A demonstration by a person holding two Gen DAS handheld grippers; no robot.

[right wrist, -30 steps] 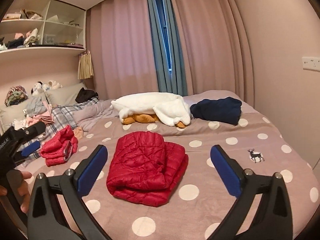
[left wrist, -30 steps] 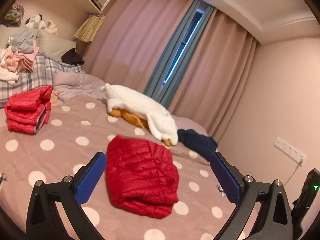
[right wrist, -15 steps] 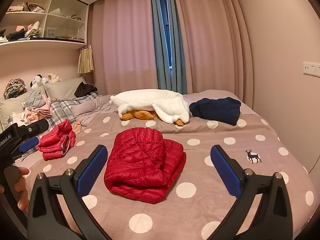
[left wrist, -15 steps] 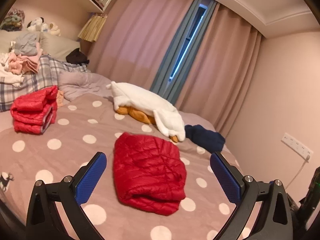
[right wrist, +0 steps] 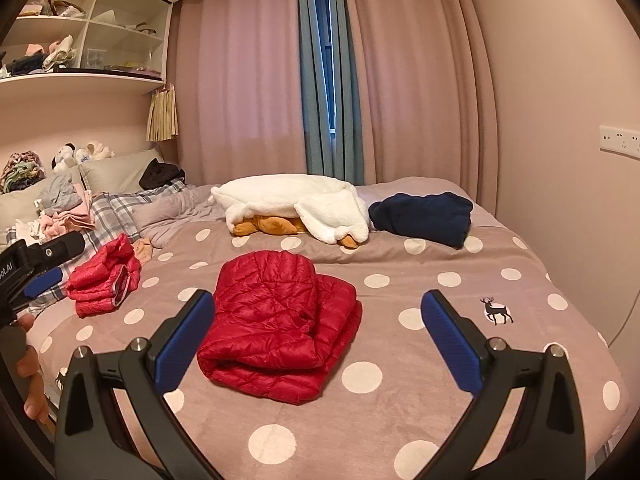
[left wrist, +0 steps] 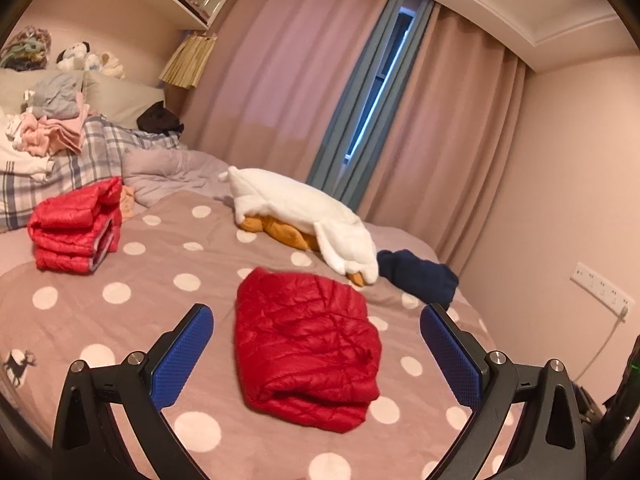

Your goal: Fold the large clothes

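A red quilted puffer jacket (left wrist: 306, 342) lies folded in a thick bundle in the middle of the polka-dot bed; it also shows in the right wrist view (right wrist: 276, 320). My left gripper (left wrist: 316, 350) is open and empty, held back above the near bed edge with the jacket seen between its blue pads. My right gripper (right wrist: 316, 344) is open and empty too, also back from the jacket. The left gripper's body shows in the right wrist view (right wrist: 34, 264) at the far left, with a hand on it.
A second folded red jacket (left wrist: 76, 226) lies at the left of the bed. A white fleece over an orange garment (left wrist: 304, 210) and a navy garment (left wrist: 418, 276) lie at the far side. Piled clothes (left wrist: 48, 128) rest on pillows. Wall at right.
Both grippers have drawn back and up from the folded jacket, so more of the bed shows. Both stayed open. The jacket has not moved.
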